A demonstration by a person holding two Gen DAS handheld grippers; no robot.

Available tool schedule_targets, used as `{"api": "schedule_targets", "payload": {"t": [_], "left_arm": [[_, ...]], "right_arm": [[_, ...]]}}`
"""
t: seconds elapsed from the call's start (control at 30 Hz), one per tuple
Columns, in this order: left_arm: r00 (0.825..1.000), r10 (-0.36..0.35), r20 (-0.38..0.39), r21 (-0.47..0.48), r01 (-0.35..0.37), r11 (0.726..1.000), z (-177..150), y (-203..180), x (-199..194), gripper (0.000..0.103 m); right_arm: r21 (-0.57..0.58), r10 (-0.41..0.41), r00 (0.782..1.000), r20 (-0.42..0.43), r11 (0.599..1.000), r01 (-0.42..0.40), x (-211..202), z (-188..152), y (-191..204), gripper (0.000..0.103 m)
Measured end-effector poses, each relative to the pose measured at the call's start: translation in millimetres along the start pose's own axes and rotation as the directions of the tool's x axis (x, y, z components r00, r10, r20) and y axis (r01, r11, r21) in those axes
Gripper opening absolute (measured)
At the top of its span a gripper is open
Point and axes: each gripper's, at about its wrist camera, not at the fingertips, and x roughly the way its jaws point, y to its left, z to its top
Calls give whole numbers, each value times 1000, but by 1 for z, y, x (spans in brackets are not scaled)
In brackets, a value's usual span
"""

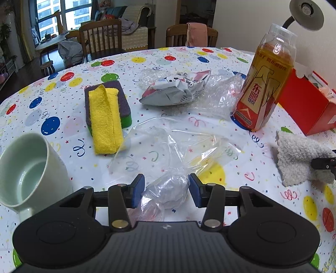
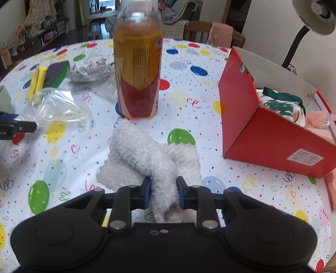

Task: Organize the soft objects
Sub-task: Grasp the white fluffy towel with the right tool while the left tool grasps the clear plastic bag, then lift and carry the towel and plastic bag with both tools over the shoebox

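Note:
My left gripper point(image 1: 167, 190) is shut on the bunched near end of a clear plastic bag point(image 1: 178, 145); the bag spreads flat on the balloon-print tablecloth point(image 1: 63, 130) ahead of the blue pads. My right gripper point(image 2: 163, 192) is shut on a fold of a white fluffy cloth point(image 2: 147, 151), which lies in front of a drink bottle point(image 2: 138, 73). The same cloth point(image 1: 298, 155) shows at the right edge of the left wrist view. A yellow cloth point(image 1: 105, 117) lies folded on a purple and green sponge point(image 1: 117, 88) to the left.
A red open box point(image 2: 273, 136) with soft items inside stands right of the cloth. The tall bottle point(image 1: 264, 84) stands mid-table, with bubble wrap point(image 1: 220, 96) and a crumpled packet point(image 1: 174, 92) behind the bag. A pale green mug point(image 1: 27, 174) sits near left, a lamp point(image 1: 304, 12) far right.

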Motion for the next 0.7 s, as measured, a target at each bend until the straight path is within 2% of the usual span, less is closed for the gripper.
{"api": "schedule_targets", "payload": {"t": [0.43, 0.7], "left_arm": [[999, -35, 26, -38, 36, 999, 7, -3, -24, 45], [996, -77, 51, -60, 80, 995, 17, -9, -49, 45]], "right_arm": [[55, 37, 998, 52, 998, -39, -34, 3, -11, 23], [124, 82, 993, 80, 988, -92, -63, 11, -27, 23]]}}
